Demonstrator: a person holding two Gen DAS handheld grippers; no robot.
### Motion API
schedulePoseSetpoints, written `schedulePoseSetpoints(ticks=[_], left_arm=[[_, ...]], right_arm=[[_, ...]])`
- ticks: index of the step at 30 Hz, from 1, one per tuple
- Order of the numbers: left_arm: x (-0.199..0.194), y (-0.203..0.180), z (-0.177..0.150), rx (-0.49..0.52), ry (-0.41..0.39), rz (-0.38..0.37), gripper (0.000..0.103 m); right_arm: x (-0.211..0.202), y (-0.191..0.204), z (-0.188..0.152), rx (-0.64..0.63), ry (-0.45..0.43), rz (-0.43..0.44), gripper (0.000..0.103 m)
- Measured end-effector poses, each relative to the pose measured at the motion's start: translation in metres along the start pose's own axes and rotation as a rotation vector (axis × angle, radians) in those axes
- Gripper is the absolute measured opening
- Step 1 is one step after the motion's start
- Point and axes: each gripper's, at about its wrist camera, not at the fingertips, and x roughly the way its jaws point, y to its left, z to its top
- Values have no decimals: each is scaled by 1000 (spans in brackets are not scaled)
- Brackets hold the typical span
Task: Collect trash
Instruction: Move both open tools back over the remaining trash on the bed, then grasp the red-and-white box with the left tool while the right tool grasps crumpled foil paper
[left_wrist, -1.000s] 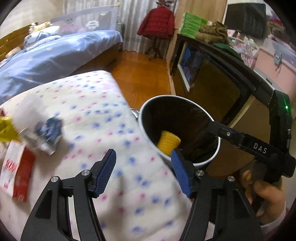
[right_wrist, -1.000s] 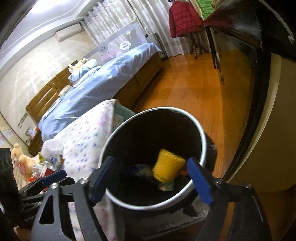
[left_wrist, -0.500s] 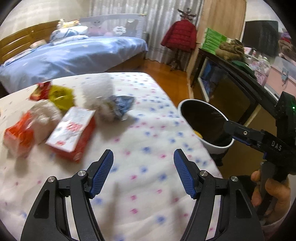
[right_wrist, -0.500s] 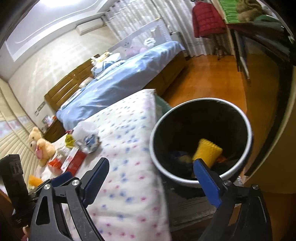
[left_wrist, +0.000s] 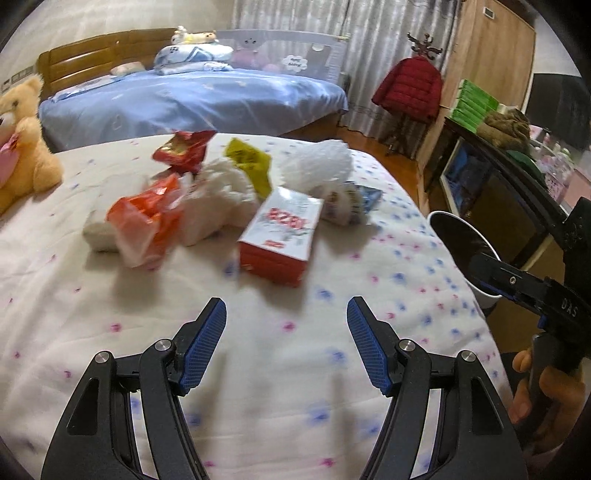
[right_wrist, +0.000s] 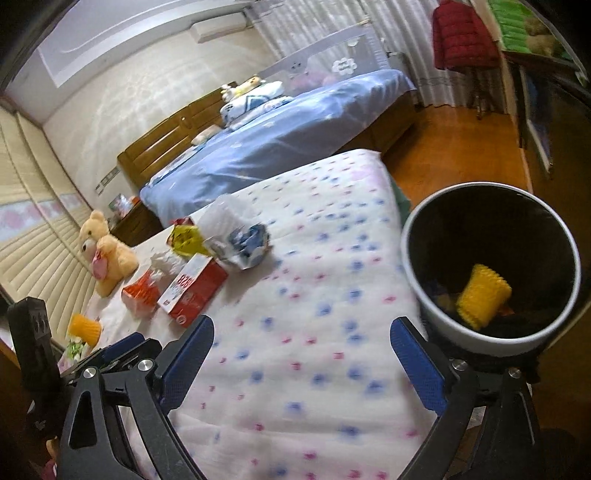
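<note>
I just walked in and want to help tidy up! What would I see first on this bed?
First you'd spot the heap of trash in the middle of the spotted bedspread: a red and white box in front, an orange wrapper to its left, a yellow wrapper behind. A teddy bear sits at the left edge, and the trash bin off the bed's right side holds a yellow ribbed cup.

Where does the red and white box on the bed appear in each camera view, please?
Left wrist: the red and white box lies at centre, beyond the open left gripper.
Right wrist: the box lies at left, beyond the open right gripper.
Shared landmark: the teddy bear.
</note>
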Motion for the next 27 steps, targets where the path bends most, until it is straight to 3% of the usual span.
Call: schedulePoseSetpoints(ticks=[8,18,23,27], left_arm=[[3,21,5,-14,9,12,70],[12,24,16,-26,13,-6,74],[22,17,23,-12,25,-19,74],[31,12,28,-10,31,-8,74]], right_arm=[[28,22,5,-77,34,23,97],[56,24,23,-70,62,48,95],[67,24,33,-52,73,63,76],[80,26,41,-35,88,86,71]])
